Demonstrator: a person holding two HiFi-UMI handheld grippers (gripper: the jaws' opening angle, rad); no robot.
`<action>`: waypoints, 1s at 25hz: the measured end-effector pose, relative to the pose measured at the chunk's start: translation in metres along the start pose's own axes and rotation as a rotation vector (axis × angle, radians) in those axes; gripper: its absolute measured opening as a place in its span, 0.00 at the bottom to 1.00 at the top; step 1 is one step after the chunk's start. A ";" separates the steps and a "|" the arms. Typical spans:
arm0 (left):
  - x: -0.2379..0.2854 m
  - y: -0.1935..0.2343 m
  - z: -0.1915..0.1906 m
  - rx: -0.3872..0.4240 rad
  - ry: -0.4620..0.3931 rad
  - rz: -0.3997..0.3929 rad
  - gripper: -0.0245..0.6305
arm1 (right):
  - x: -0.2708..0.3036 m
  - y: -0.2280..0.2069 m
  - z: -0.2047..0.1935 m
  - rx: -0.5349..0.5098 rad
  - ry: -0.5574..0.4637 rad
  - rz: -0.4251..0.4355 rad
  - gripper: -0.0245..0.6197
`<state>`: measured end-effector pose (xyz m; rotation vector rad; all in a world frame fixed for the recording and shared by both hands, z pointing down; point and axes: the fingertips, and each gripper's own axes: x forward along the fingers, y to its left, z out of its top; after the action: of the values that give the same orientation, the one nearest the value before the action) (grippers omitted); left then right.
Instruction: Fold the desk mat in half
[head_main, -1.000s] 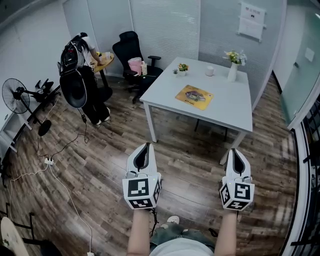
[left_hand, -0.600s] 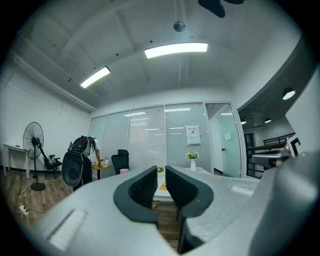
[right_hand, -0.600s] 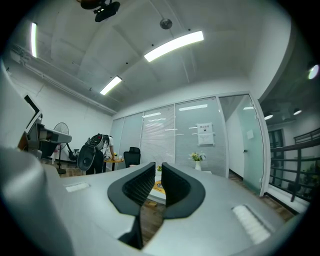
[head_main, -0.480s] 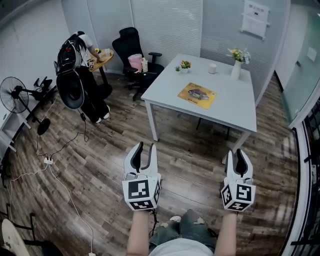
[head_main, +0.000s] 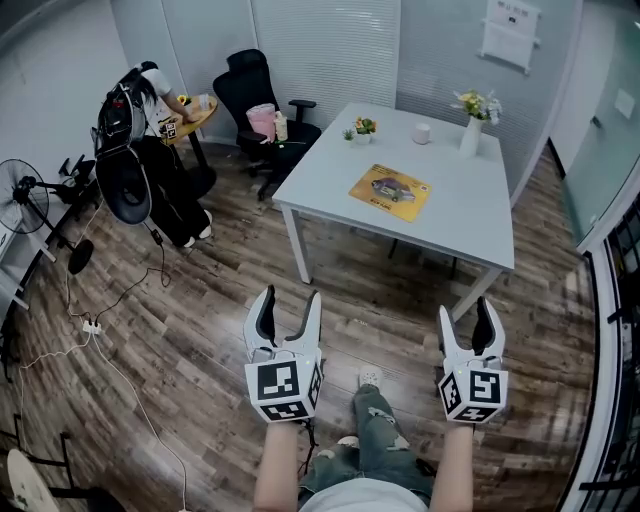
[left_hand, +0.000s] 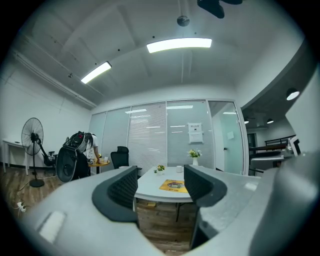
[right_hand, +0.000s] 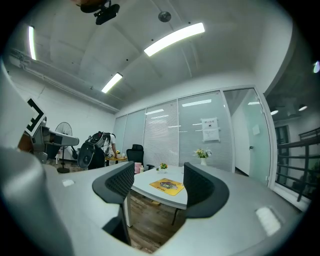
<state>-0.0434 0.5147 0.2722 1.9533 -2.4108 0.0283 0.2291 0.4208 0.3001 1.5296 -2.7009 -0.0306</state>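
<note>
yellow rectangular desk mat (head_main: 389, 191): judged limp, light; corners to be gripped | left gripper (head_main: 290, 297): spread, empty | right gripper (head_main: 466, 308): just opened, empty

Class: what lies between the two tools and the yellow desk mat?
In the head view, only wood-plank floor and bare white tabletop lie between the left tool, right tool and yellow rectangular desk mat.
</note>
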 end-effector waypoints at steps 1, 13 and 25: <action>0.007 0.001 -0.001 0.001 0.003 0.002 0.46 | 0.007 -0.002 -0.001 -0.002 0.002 0.005 0.53; 0.133 0.011 -0.006 0.004 0.016 0.046 0.46 | 0.145 -0.031 -0.004 -0.002 -0.001 0.070 0.53; 0.281 0.017 0.012 0.014 0.007 0.095 0.46 | 0.301 -0.078 0.015 -0.004 -0.039 0.114 0.51</action>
<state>-0.1187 0.2434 0.2717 1.8399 -2.5041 0.0550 0.1404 0.1228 0.2893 1.3853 -2.8111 -0.0632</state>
